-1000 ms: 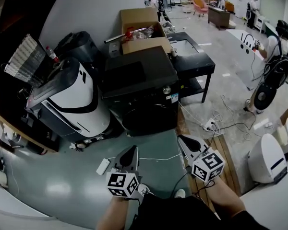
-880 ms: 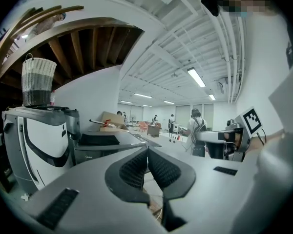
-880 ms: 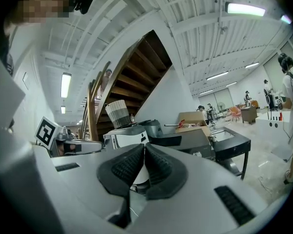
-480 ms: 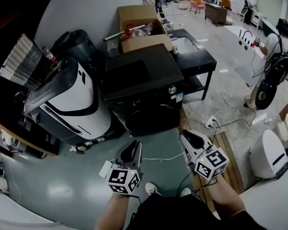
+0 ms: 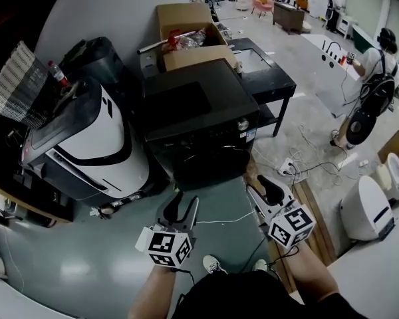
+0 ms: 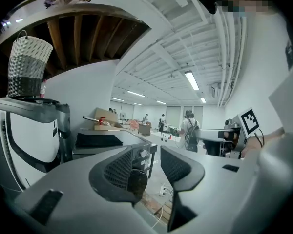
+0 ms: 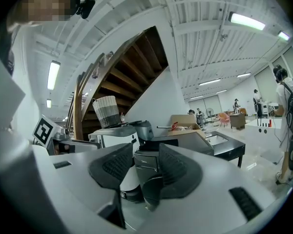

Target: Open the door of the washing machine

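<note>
The dark washing machine [image 5: 198, 115] stands on the green floor [image 5: 86, 251] by the wall [image 5: 113, 12]. Its round front door [image 5: 209, 168] looks closed, though the steep angle makes that uncertain. Near its front hover the left gripper [image 5: 186, 203] and right gripper [image 5: 263, 190], their jaws just opened, apart and holding nothing.

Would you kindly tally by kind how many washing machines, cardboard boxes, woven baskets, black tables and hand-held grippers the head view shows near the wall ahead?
Washing machine: 1
Cardboard box: 1
Woven basket: 1
Black table: 1
Grippers: 2, left gripper and right gripper
Total: 6
</note>
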`<state>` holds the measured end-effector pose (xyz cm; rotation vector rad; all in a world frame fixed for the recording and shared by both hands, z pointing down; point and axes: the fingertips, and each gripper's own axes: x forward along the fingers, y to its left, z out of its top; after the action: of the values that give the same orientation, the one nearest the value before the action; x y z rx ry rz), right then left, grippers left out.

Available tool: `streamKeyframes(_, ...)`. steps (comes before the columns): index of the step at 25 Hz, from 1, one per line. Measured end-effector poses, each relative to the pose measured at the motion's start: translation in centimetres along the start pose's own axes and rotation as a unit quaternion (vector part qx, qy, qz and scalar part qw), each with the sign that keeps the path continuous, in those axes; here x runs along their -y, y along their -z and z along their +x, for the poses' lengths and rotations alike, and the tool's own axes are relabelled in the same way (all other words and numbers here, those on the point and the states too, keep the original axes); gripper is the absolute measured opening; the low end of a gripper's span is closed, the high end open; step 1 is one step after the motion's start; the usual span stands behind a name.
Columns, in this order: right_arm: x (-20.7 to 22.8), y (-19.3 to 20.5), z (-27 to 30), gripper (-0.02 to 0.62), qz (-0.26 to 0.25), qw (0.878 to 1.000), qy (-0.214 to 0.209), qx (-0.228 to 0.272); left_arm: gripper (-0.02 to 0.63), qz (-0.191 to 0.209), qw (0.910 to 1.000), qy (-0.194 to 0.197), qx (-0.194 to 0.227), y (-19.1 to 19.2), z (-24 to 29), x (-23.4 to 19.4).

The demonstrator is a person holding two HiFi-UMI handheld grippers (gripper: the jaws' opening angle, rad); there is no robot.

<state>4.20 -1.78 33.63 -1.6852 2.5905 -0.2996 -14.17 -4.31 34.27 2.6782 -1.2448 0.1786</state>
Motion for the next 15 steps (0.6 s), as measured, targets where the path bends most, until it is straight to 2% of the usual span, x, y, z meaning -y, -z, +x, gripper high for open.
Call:
streamKeyframes(8, -2.3, 1.3, 4.3, 0.181, -0.015, 1.0, 0.02, -0.007, 0.215, 0.002, 0.9999, 0.016, 0.001, 0.8, 0.0, -5.2)
streamKeyframes(15, -3.8, 2.4, 6.3, 0.187, -0.027, 0.999, 0.025, -0.024, 0.241, 0.0, 0.9997, 0.025, -0.001, 1.6, 0.2, -7.2)
